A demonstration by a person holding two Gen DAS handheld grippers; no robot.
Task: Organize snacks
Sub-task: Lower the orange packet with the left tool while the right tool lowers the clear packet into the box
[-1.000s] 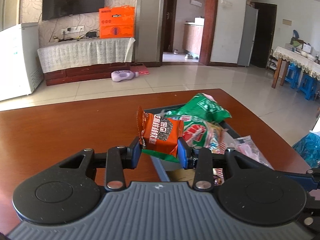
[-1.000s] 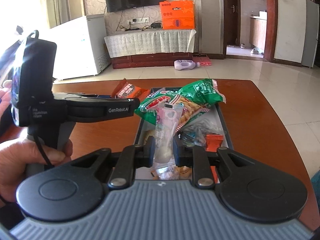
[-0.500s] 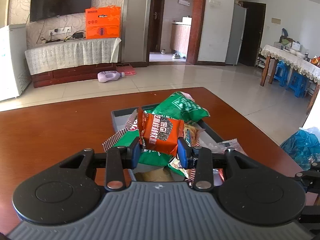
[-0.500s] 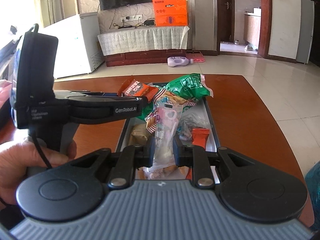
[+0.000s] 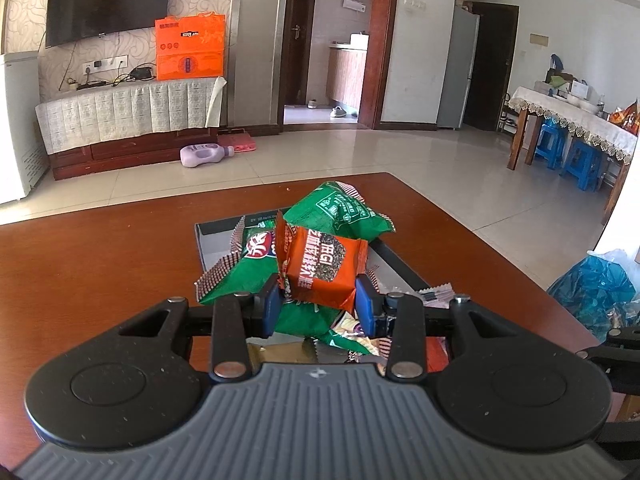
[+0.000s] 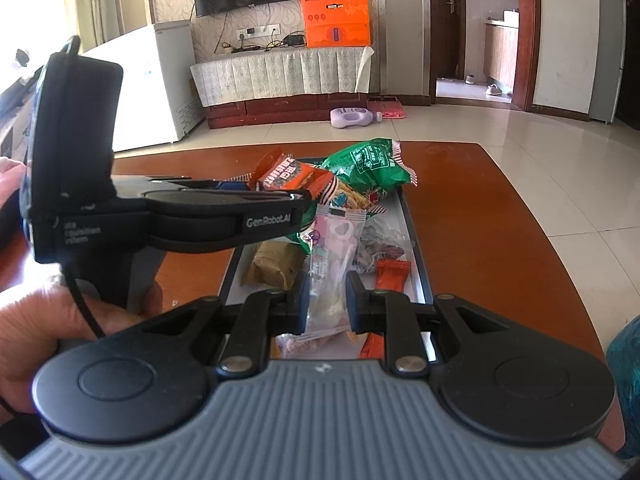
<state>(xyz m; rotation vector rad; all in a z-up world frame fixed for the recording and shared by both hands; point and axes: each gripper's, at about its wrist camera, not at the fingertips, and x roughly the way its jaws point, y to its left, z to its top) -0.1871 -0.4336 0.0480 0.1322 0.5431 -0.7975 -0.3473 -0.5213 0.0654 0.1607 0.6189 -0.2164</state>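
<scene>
The orange packet [image 5: 326,266], clamped in the left claw [image 5: 316,306], has been carried over the tray [image 6: 416,264] mid-tabletop, so release is likely next; a clear pouch [image 6: 330,276] is pinched in the right claw [image 6: 327,306].

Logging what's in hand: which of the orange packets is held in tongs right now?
The orange packet with the dark seed picture, clamped in the left tongs above the tray. The plain orange packet lies loose in the tray.
</scene>
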